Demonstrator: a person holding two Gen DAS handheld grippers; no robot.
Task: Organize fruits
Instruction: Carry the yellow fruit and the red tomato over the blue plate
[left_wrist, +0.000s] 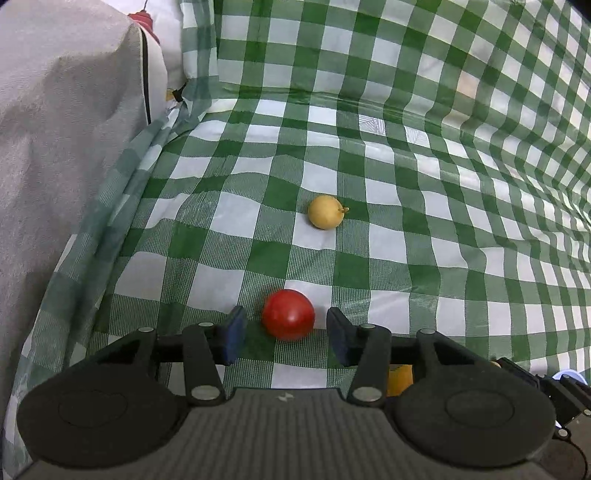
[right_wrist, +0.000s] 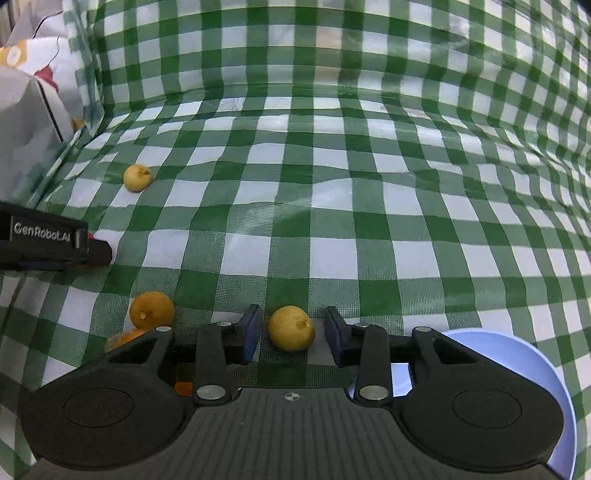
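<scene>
In the left wrist view a red round fruit (left_wrist: 288, 314) lies on the green checked cloth between the fingers of my open left gripper (left_wrist: 287, 334), with gaps on both sides. A small yellow fruit (left_wrist: 325, 212) lies further ahead. In the right wrist view a yellow fruit (right_wrist: 291, 328) lies between the fingers of my open right gripper (right_wrist: 293, 332), untouched. An orange-yellow fruit (right_wrist: 152, 309) and an orange one (right_wrist: 123, 339) lie to its left. Another yellow fruit (right_wrist: 137, 178) lies far left. The left gripper's body (right_wrist: 44, 240) shows at the left edge.
A light blue bowl (right_wrist: 517, 347) sits at the lower right, partly behind the right gripper. The checked cloth (right_wrist: 332, 184) rises as a back wall. A grey-white fabric bundle (left_wrist: 66, 147) stands along the left side. An orange fruit (left_wrist: 399, 380) peeks behind the left gripper.
</scene>
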